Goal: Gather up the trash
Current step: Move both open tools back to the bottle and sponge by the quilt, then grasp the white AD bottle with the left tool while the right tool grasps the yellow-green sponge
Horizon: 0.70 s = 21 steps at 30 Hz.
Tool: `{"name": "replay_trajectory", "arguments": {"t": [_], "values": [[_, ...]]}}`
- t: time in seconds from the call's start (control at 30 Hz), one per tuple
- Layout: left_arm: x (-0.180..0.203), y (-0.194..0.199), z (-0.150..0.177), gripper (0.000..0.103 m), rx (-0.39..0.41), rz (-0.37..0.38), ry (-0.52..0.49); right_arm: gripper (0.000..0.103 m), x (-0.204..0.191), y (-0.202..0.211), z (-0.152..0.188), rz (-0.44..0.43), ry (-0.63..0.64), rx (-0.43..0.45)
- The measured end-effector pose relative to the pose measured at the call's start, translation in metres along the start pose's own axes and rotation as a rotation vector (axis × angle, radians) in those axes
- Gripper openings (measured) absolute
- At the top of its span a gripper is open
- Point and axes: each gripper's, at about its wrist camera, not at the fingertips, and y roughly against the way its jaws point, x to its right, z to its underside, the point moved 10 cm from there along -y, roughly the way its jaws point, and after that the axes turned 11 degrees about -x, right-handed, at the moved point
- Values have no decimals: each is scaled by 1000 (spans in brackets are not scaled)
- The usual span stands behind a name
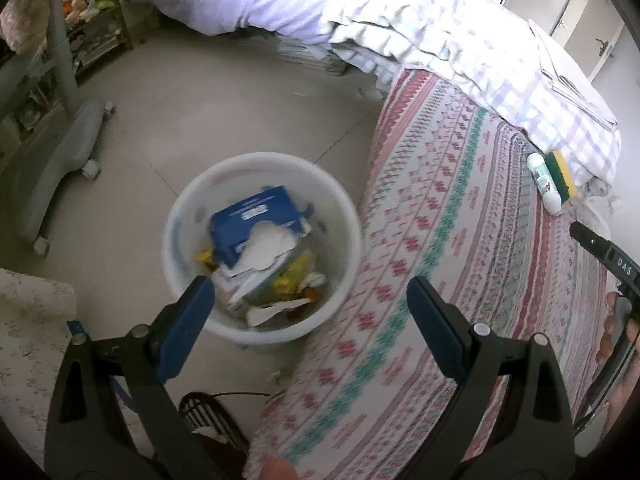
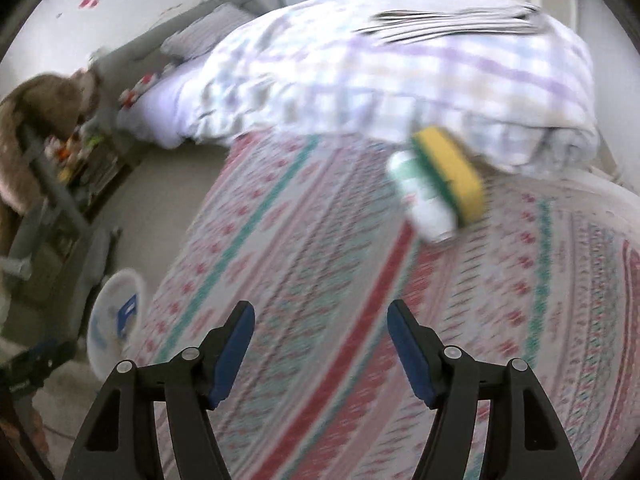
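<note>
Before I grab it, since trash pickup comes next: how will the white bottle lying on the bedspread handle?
The white bottle lies on its side, so a nudge would probably roll it. It looks like small, light plastic. The sponge leans against it and may shift once the bottle is lifted off the soft bedspread.

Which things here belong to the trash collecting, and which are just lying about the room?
Part of the job:
- white bin on the floor, holding a blue box and paper scraps
- small white bottle on the bedspread
- yellow-green sponge beside it
- left tongs and right tongs, both open and empty

Just lying about:
- checked quilt
- patterned bedspread
- grey chair base
- cluttered shelf
</note>
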Motion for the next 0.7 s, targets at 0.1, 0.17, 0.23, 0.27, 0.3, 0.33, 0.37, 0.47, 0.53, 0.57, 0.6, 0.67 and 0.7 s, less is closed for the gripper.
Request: {"name": "replay_trajectory", "arguments": {"t": [0.1,0.17,0.23,0.27,0.3,0.33,0.37,0.47,0.53,0.57,0.6,0.67,0.7], "values": [[20,-3,-9,96,4,8,-11,70,33,1,-14,32,-47,23],[34,-5,-14,96,11,7,-27,70,57,1,-24,51,-77,48],[50,-9,-21,96,14,4,-46,70,73,0,-34,68,-90,66],[57,-11,-24,97,16,5,-55,70,77,-1,-38,74,-91,69],[62,-13,-26,97,17,3,-62,70,81,-3,-43,83,-91,74],[68,-16,-28,97,18,-1,-72,70,86,-6,-48,88,-87,81],[74,-20,-30,97,18,-5,-80,70,88,-7,-51,88,-83,85],[88,-30,-36,97,17,-8,-94,70,91,-15,-66,104,-51,104],[99,-37,-39,96,11,-5,-99,69,92,-18,-73,112,-33,120],[103,-40,-41,97,8,-3,-101,68,92,-20,-76,114,-25,128],[108,-42,-43,97,10,1,-107,67,93,-22,-79,116,-21,135],[119,-49,-46,97,10,0,-120,62,95,-28,-84,118,-17,143],[124,-51,-46,97,12,2,-124,57,96,-32,-87,119,-16,145]]}}
